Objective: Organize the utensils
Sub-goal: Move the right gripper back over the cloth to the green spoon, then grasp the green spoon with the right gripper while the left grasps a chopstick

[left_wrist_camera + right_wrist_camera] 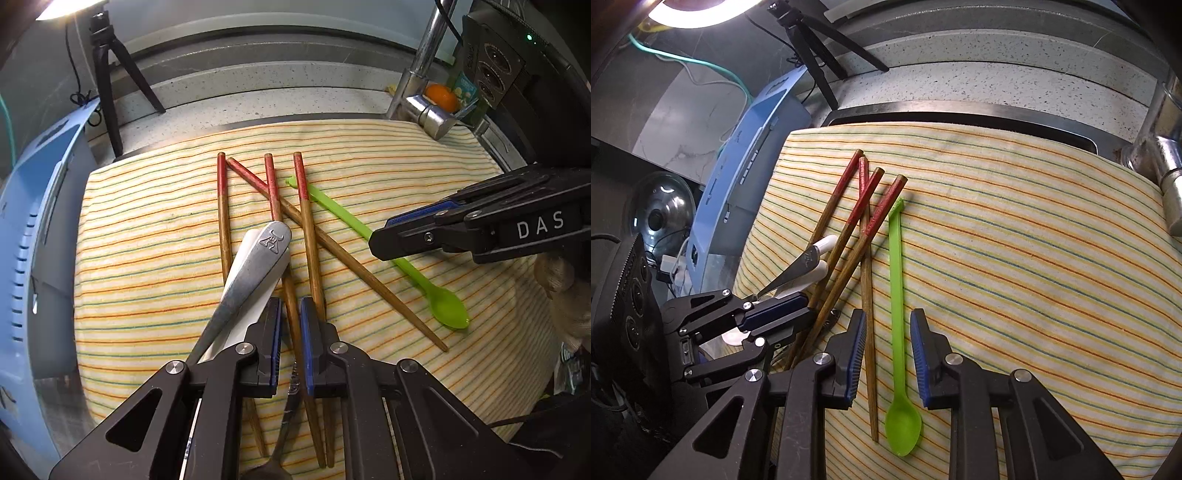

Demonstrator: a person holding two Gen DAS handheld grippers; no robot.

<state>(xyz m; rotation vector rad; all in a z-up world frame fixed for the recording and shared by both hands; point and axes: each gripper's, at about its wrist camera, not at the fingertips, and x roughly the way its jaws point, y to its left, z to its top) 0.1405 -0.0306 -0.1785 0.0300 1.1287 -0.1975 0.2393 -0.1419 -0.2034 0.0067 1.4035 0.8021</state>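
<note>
4 chopsticks, 1 green spoon, 1 metal utensil, 1 white utensil

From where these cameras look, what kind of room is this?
Most likely a home kitchen: a chrome faucet stands over a steel sink rim in a speckled stone countertop, and a striped cloth holds chopsticks and spoons.

Left tool clamped, right tool parted.

The striped cloth looks woven, soft and matt. On it lie wooden chopsticks with dull red painted tops, and just beside them a glossy green plastic spoon. A brushed metal handle crosses smooth white plastic. Beyond the cloth, the speckled stone tabletop looks polished.
</note>
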